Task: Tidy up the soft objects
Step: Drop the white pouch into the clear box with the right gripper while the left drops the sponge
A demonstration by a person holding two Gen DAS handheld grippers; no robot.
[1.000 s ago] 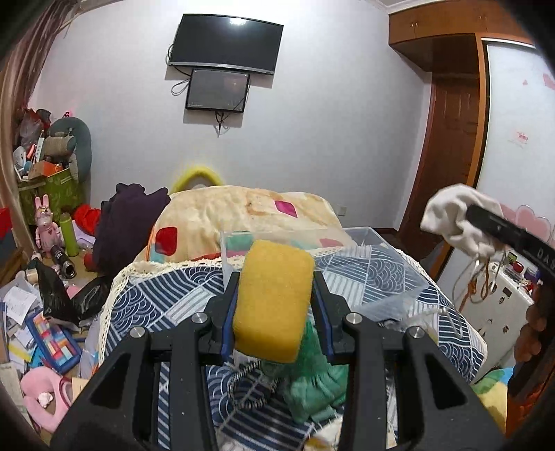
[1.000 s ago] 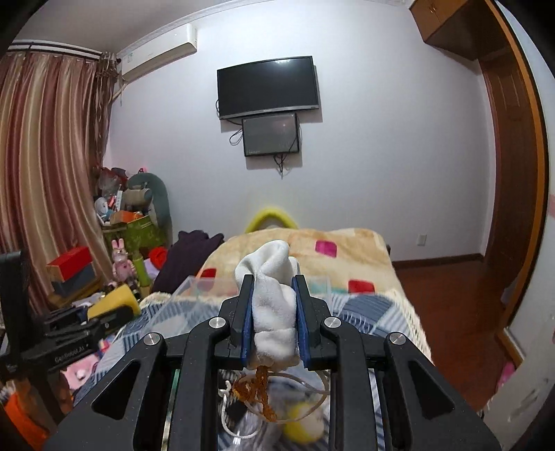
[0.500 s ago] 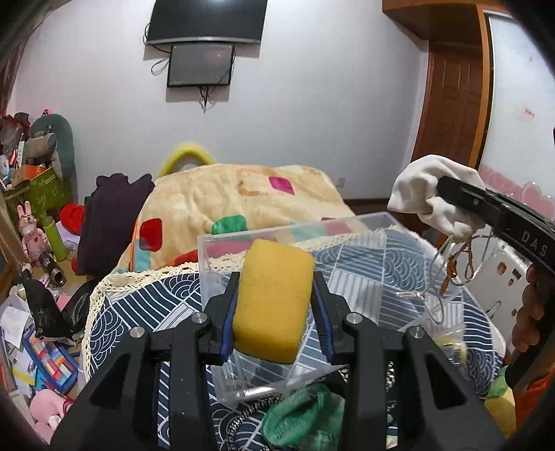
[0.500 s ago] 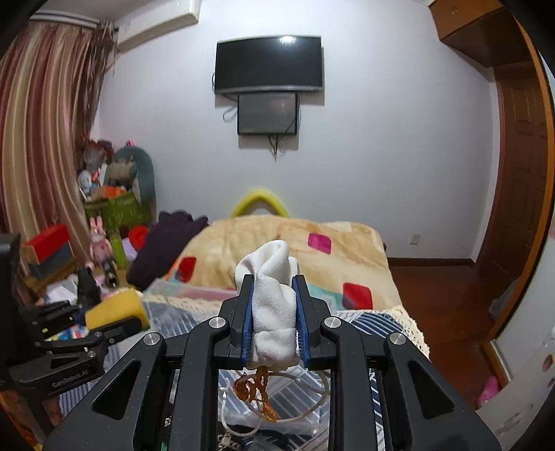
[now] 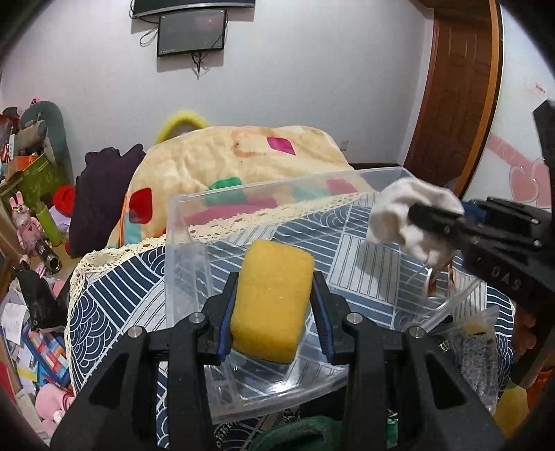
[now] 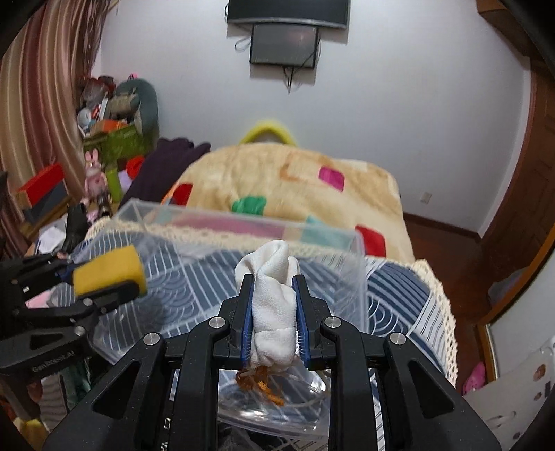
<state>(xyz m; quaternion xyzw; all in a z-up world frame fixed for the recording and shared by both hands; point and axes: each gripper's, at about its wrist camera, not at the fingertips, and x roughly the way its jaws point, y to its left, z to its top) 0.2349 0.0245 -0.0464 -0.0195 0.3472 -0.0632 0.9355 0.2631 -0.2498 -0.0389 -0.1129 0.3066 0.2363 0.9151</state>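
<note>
Pinching a yellow sponge (image 5: 272, 298) between its blue-padded fingers, the left gripper (image 5: 274, 308) holds the block upright over the near-left part of a clear plastic bin (image 5: 184, 243), sponge raised above the bin floor. Right gripper (image 6: 272, 312) is clamped on a rolled white cloth (image 6: 272, 295), the bundle standing on end between the pads and poking out past the fingertips; an orange-brown cord (image 6: 258, 381) dangles beneath it. From the left wrist view the white cloth sits over the right side of the bin, near its right wall; from the right wrist view the sponge shows at left, over the bin's left edge. Whether either item touches the bin cannot be told. Bin rests on a navy-and-white patterned cover (image 5: 114, 305) with a cream lace border (image 5: 114, 251). Beyond the far wall of the bin lies a tan blanket (image 5: 225, 156) with red, green and pink patches. A dark purple garment (image 5: 100, 194) sits left of the blanket. On the far wall hang a television (image 6: 288, 12) and a smaller screen (image 6: 284, 45) below it. Striped curtain (image 6: 38, 104) at far left; wooden door (image 5: 458, 97) at right. A pink rabbit toy (image 6: 94, 173) stands among the clutter at left.
</note>
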